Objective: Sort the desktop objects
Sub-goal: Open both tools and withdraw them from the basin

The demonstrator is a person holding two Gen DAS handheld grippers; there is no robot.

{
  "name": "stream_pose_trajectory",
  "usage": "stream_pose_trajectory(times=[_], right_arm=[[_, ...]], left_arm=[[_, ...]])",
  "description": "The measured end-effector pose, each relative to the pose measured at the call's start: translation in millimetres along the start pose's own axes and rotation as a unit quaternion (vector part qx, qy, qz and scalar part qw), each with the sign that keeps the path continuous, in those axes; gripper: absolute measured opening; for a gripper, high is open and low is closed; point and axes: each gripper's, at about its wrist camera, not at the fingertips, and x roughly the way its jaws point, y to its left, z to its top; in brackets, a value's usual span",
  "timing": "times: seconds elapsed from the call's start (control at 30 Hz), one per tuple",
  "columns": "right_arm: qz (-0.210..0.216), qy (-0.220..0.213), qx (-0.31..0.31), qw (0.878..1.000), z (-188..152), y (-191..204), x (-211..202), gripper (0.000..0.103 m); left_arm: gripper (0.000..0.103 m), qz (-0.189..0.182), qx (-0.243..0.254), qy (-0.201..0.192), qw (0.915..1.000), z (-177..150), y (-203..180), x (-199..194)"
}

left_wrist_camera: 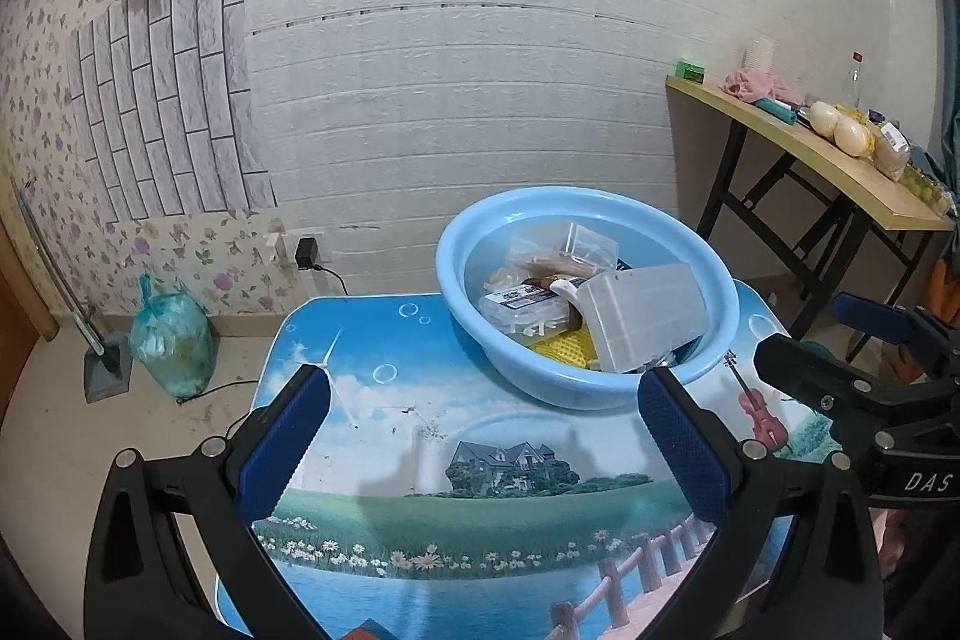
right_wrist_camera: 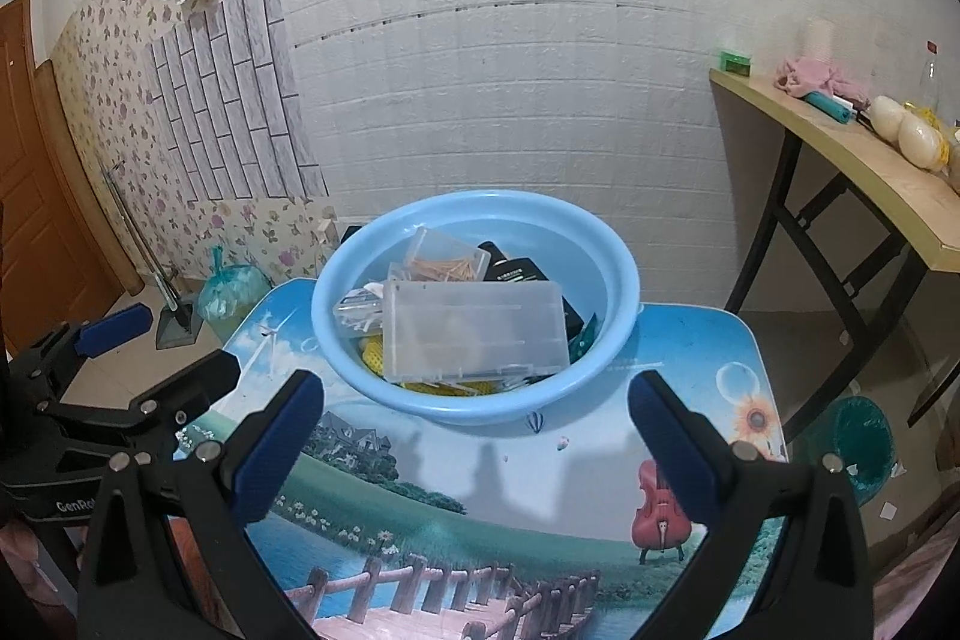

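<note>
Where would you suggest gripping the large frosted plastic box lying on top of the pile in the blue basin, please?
Probably across its thin depth along the raised long edge, coming from above. The large frosted plastic box lies tilted on the other items in the blue basin, so that edge looks clear, and both the right gripper and left gripper are open and empty.

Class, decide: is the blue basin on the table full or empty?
Partly full. The blue basin holds a clear plastic box lying atop smaller packets and a yellow item.

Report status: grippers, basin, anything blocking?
Left gripper open, empty. Right gripper open, empty. Basin on table, full; clear box on top. Path clear.
</note>
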Motion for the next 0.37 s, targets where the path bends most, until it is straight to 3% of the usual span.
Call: stream_pose_trajectory(times=[0.37], right_arm=[[0.002,-0.003,-0.002,1.0,-1.3,-0.3,-5.1,0.103]], left_arm=[[0.103,0.005,0.001,-0.007,1.0,2.1,-2.1,-5.7]])
